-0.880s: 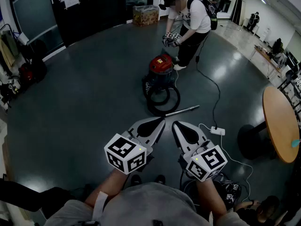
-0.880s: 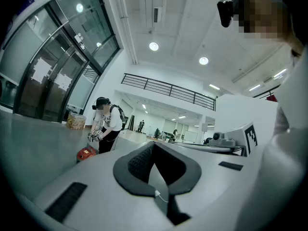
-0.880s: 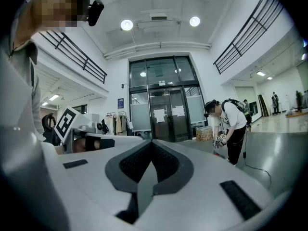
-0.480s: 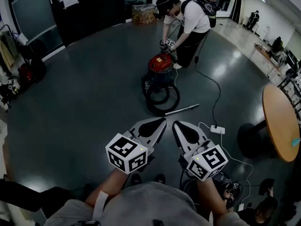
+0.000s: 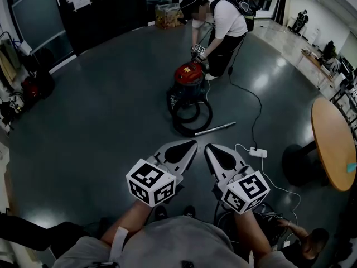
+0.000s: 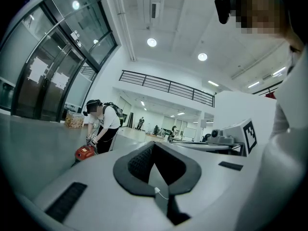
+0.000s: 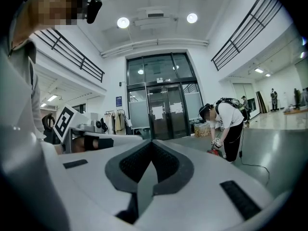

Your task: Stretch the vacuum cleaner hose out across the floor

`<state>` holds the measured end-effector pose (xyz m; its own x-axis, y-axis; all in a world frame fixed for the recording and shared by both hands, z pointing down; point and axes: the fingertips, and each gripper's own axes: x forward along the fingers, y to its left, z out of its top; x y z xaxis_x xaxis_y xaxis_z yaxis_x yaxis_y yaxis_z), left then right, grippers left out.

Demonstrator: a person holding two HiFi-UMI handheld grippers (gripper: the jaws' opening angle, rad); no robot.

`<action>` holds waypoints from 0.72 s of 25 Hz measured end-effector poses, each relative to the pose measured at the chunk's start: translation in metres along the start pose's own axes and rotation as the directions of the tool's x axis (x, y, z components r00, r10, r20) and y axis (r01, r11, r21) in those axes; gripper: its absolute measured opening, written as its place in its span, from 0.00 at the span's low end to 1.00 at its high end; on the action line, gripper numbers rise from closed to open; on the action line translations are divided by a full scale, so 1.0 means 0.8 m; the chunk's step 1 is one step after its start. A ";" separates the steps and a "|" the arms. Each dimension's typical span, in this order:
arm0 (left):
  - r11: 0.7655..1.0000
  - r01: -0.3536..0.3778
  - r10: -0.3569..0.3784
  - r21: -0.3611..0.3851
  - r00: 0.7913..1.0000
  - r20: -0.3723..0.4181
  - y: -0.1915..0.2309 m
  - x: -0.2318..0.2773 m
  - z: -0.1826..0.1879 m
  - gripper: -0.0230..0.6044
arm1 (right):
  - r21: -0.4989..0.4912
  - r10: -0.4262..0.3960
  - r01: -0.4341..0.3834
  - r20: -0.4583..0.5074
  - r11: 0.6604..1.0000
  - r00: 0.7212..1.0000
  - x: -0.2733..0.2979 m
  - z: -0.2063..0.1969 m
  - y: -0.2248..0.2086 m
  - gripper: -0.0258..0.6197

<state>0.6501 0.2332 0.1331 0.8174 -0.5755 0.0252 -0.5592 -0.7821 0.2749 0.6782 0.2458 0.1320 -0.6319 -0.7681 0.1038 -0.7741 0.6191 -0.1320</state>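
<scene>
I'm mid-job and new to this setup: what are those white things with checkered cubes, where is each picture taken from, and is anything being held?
No robot arm here: a person holds a two-jaw tool in each hand, and the marker cubes are part of those tools. The wide picture comes from a camera on that person's head, looking down: left gripper at left, right gripper at right. The other two come from cameras riding on each gripper, looking along its jaws. Both pairs of jaws are shut, with nothing between them. On the floor stands a red vacuum cleaner, its black hose coiled beside it, with a metal tube and a white power strip nearer. Another person bends over it.
</scene>
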 end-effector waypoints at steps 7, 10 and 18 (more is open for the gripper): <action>0.999 0.019 -0.019 0.027 1.000 -0.019 -0.017 0.033 -0.013 0.03 | -0.008 0.009 -0.009 -0.009 1.000 1.000 -0.014 -0.006 -0.030 0.05; 1.000 0.014 -0.014 0.024 0.999 -0.030 -0.021 0.054 -0.020 0.03 | -0.011 0.015 -0.015 -0.011 1.000 1.000 -0.021 -0.008 -0.050 0.05; 1.000 -0.023 0.023 0.008 0.996 -0.082 -0.028 0.107 -0.041 0.03 | 0.021 0.007 -0.007 -0.001 1.000 1.000 -0.042 -0.013 -0.112 0.05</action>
<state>0.7372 0.2090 0.1605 0.8128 -0.5721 0.1100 -0.5786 -0.7706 0.2670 0.7685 0.2180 0.1508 -0.6377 -0.7632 0.1042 -0.7685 0.6211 -0.1539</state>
